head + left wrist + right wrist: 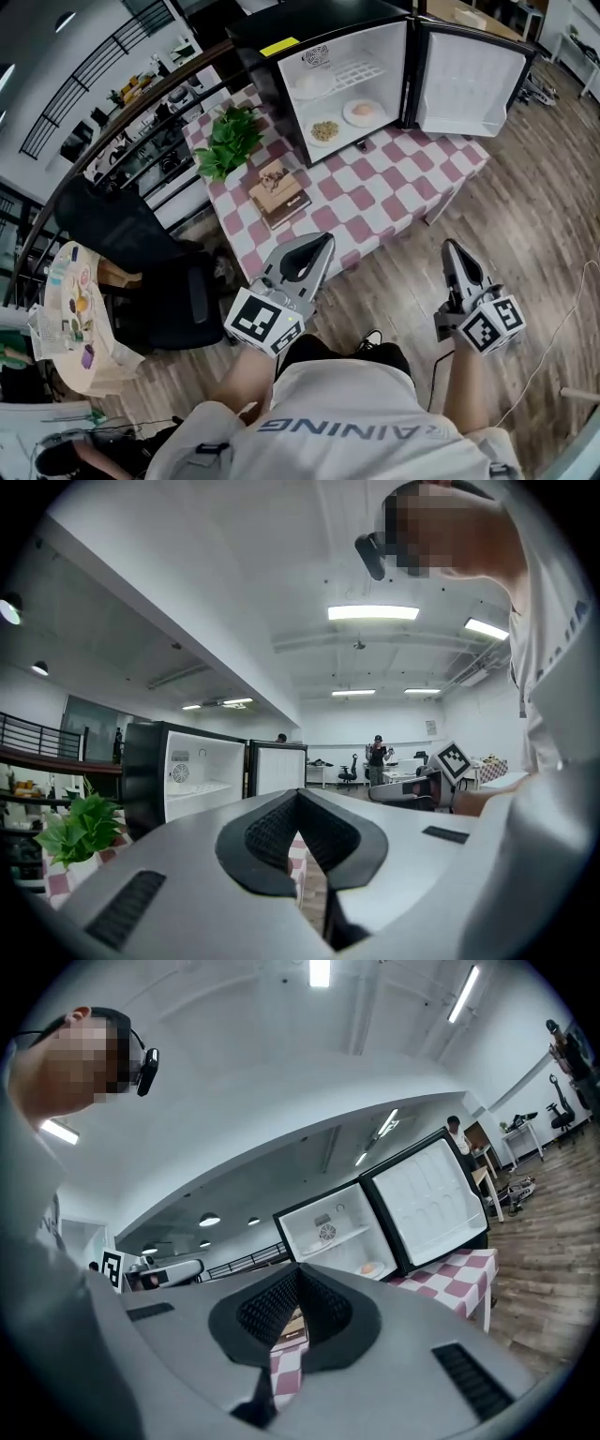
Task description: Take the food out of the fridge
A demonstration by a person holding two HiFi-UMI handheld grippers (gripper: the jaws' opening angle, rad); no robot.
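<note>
The fridge (pixel 281 28) stands at the far end of a table (pixel 375 187) covered in a red-and-white checked cloth. Its door (pixel 469 84) is swung fully open to the right. On the fridge floor, a plate of brown grainy food (pixel 324 130) sits on the left and a plate of orange food (pixel 364 111) on the right, apart from each other. A white dish (pixel 314 84) rests on the wire shelf above them. On the table left of the fridge are a green plant (pixel 230 141) and, nearer, a brown box (pixel 278 192). The left gripper (pixel 327 240) and the right gripper (pixel 450 246) are held off the near edge of the table, well apart from the fridge. Both point toward it, with jaws closed together and nothing between them.
</note>
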